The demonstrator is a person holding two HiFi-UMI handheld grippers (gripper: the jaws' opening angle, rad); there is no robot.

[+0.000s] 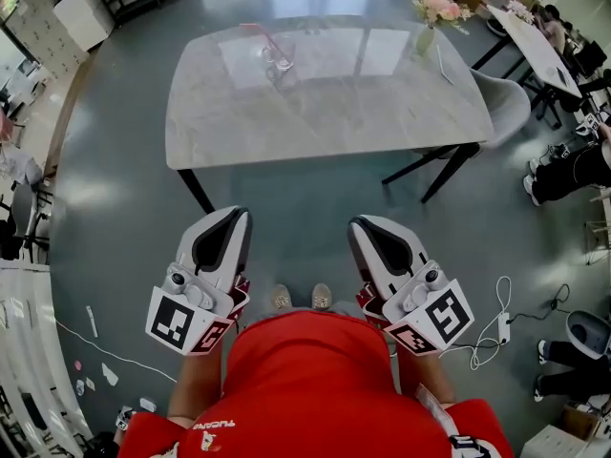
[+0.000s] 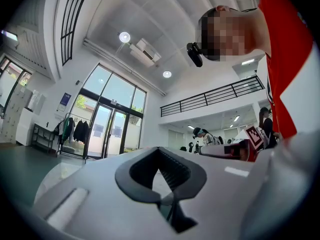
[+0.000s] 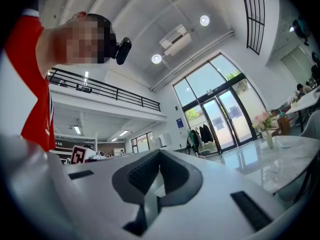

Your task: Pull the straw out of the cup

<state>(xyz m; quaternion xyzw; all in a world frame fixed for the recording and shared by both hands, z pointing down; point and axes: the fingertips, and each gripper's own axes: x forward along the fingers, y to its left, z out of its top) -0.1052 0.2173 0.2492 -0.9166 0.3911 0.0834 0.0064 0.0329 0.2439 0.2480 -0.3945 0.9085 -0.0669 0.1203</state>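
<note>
Grey polished floor [image 1: 124, 208] spreads under everything, seen steeply from above. Nearest is the person's red shirt [image 1: 315, 380], with two pale shoes [image 1: 299, 297] just past it. On either side the person holds white tongs level, pointing toward the table. The left tongs [image 1: 234, 214] are closed tip to tip, and the left gripper view shows the ribbed pads [image 2: 172, 171] meeting with nothing between them. The right tongs [image 1: 364, 222] look the same, drawn together and empty. Each carries a cube [image 1: 186, 322] with black square markers near the hand. A white cable [image 1: 496, 324] lies looped on the floor to the right.

Well beyond the tongs stands the table [image 1: 382, 103], a pale marbled top on dark legs, glossy with window reflections. On its far left part sits the cup [image 1: 280, 57], a clear glass, small and see-through. The straw [image 1: 260, 34] is thin and pink; its lower end is in the cup and it leans out up and to the left. Both are well apart from the tongs. At the far right corner a slim vase [image 1: 427, 38] holds pale pink flowers. Farther off are dark shelves, another table and seated people.
</note>
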